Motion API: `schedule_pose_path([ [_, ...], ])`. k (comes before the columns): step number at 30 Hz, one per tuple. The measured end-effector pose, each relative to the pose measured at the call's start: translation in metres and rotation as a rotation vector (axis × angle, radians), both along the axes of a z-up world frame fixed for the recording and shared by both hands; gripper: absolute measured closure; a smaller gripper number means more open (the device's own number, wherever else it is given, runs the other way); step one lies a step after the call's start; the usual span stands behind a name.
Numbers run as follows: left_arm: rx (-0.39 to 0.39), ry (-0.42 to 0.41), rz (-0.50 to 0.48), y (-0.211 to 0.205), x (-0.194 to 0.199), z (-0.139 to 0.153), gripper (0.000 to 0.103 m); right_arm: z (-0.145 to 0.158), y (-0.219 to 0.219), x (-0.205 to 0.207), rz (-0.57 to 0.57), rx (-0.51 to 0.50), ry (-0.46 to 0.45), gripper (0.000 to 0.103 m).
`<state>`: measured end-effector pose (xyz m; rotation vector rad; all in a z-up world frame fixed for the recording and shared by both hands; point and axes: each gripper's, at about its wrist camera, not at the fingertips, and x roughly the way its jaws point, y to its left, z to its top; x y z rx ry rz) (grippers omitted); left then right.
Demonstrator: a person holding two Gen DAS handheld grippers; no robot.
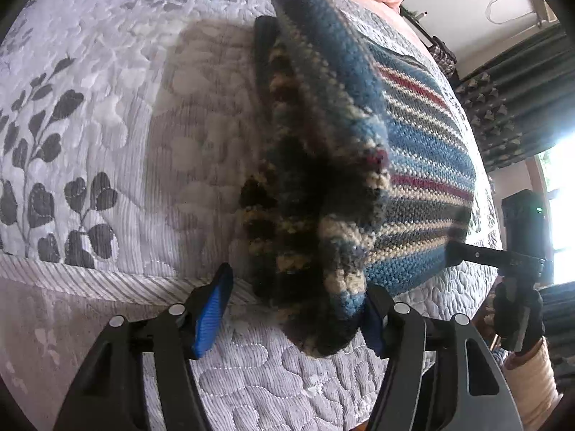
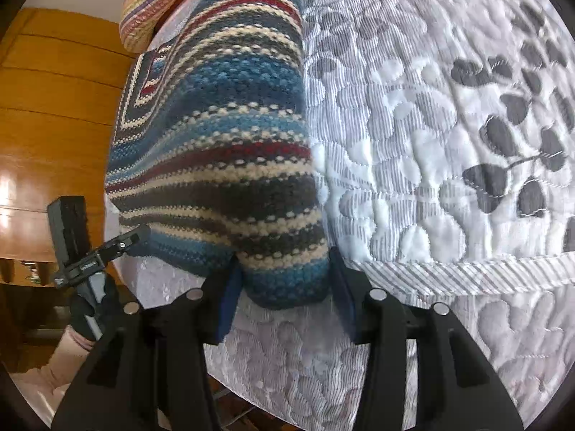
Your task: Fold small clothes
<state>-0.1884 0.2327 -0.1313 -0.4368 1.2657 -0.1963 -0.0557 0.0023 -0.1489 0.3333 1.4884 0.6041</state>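
Where grippers gape — striped knit (image 2: 222, 151) between

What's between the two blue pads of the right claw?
In the right wrist view, a corner of the striped knit garment sits between the pads of the right claw, hanging over the edge of the quilt.

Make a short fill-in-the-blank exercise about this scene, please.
1. The knitted garment has a pattern of ____.
2. It lies on a quilted ____ printed with grey leaves.
3. The left gripper stands ____, with the knit bunched between its fingers.
4. The pads on the right gripper are coloured ____.

Missing words: stripes; bedspread; open; blue
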Motion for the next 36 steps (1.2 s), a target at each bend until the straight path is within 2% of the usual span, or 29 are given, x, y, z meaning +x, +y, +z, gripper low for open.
schedule_pose_path([
  [1,0.011,0.000,0.000,-0.003,-0.001,0.003,0.038,0.008,0.002,-0.002,0.003,-0.036,-0.023,0.042],
  [3,0.038,-0.005,-0.001,-0.005,-0.002,0.012,0.039,0.017,0.011,-0.004,0.015,-0.079,-0.064,0.037],
  [4,0.051,-0.006,-0.002,-0.007,-0.003,0.015,0.039,0.022,0.017,-0.004,0.016,-0.101,-0.081,0.028],
  [5,0.071,-0.003,0.001,-0.009,-0.005,0.020,0.039,0.027,0.022,-0.005,0.013,-0.122,-0.096,0.023],
  [8,0.113,0.011,0.027,-0.018,-0.012,0.031,0.036,0.040,0.029,-0.011,0.012,-0.183,-0.137,0.013],
  [14,0.200,0.014,0.086,-0.030,-0.027,0.049,0.030,0.059,0.050,-0.026,0.039,-0.351,-0.213,0.012],
  [20,0.268,0.038,0.116,-0.039,-0.037,0.069,0.026,0.077,0.066,-0.044,0.023,-0.445,-0.246,0.010],
  [25,0.325,0.026,0.120,-0.048,-0.047,0.085,0.023,0.093,0.061,-0.054,-0.005,-0.464,-0.267,0.010],
  [36,0.374,-0.006,0.100,-0.067,-0.054,0.117,0.022,0.138,0.077,-0.067,-0.057,-0.485,-0.350,0.007],
])
